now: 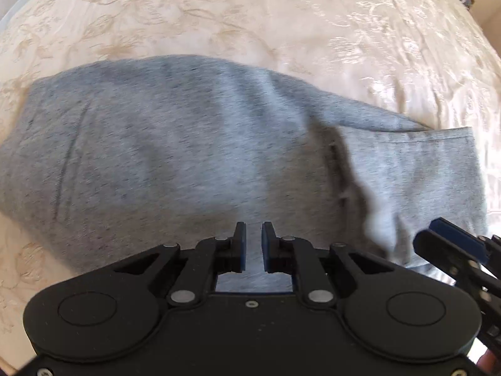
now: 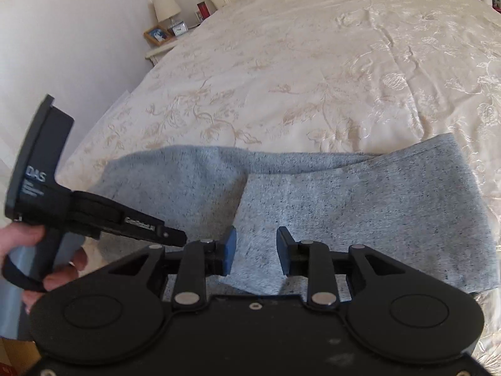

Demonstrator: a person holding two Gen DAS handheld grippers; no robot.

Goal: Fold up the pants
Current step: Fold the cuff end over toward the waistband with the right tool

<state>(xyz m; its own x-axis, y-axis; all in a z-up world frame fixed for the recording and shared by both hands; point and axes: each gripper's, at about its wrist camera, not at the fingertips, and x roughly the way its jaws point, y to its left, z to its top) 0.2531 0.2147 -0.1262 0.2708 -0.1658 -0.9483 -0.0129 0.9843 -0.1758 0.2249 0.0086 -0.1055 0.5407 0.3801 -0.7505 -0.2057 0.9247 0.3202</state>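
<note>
We see a wide bed with a cream bedspread point(image 2: 313, 72) that has a floral pattern. The grey pants point(image 1: 188, 156) lie folded on its near side. The left gripper point(image 1: 253, 244) has only a narrow gap and holds nothing; the right gripper point(image 2: 256, 250) is spread apart above the cloth. A nightstand point(image 2: 162, 48) with a lamp point(image 2: 166, 6) stands by the white wall.

Pants point(image 1: 188, 156) motion-blurred in left wrist view, worst along dark fold at right; near hem hidden under left gripper point(image 1: 253, 247) body. Right gripper point(image 1: 454, 247) cut off by frame edge there, jaw gap unreadable. Person's hand point(image 2: 28, 250) cropped at left edge in right wrist view. Nightstand items point(image 2: 169, 28) too small to identify. Bedspread point(image 2: 313, 78) runs past frame edges.
</note>
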